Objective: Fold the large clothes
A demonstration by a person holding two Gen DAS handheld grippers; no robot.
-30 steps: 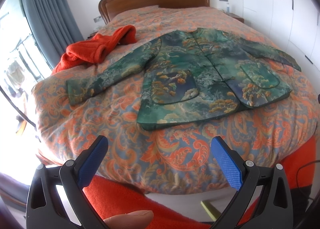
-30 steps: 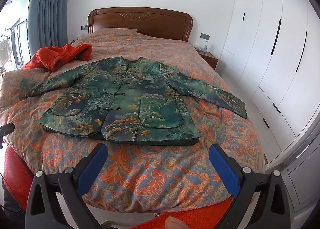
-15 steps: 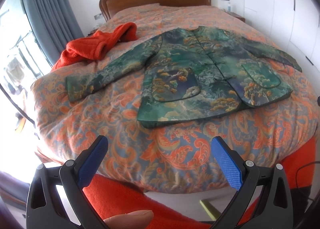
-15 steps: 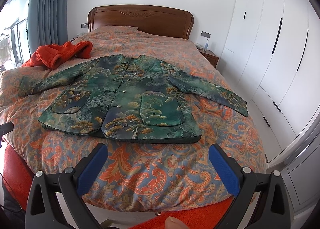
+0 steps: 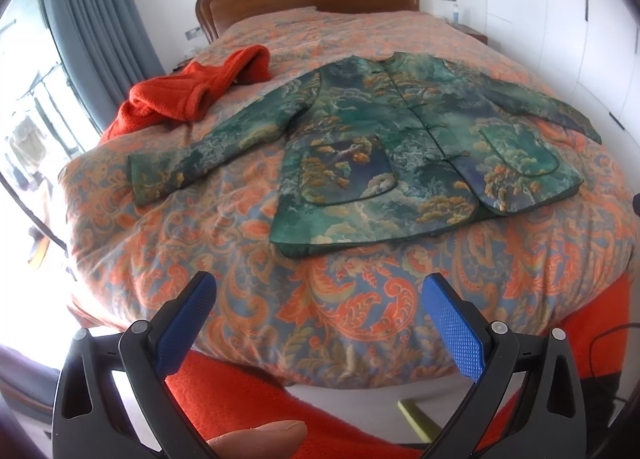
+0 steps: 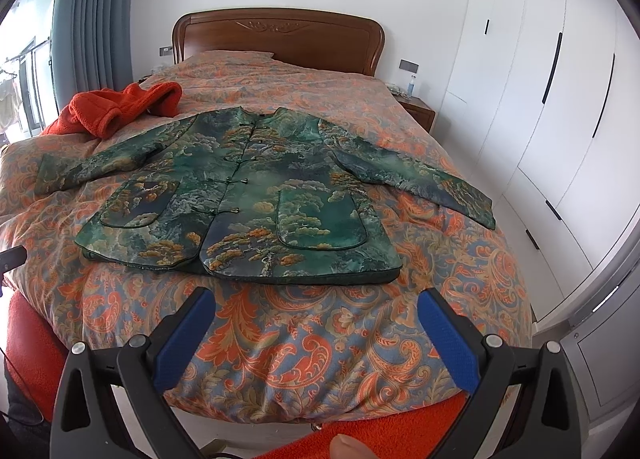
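A patterned orange bedspread (image 6: pixel 320 323) covers the bed, with a wooden headboard (image 6: pixel 280 39) at upper centre and white wardrobes (image 6: pixel 560 99) along the right. The green jacket (image 6: pixel 248 195) lies flat mid-frame, sleeves spread, with a red garment (image 6: pixel 116 107) at its upper left. My left gripper (image 5: pixel 320 315) and right gripper (image 6: pixel 316 319) hang spread wide and empty above bare bedspread, short of the hem.

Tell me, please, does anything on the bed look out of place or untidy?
Only the red fleece garment: it lies crumpled near the bed's far left edge, beside the jacket's sleeve. The green patterned jacket lies flat, buttoned, both sleeves spread out. Nothing looks spilled or damaged.
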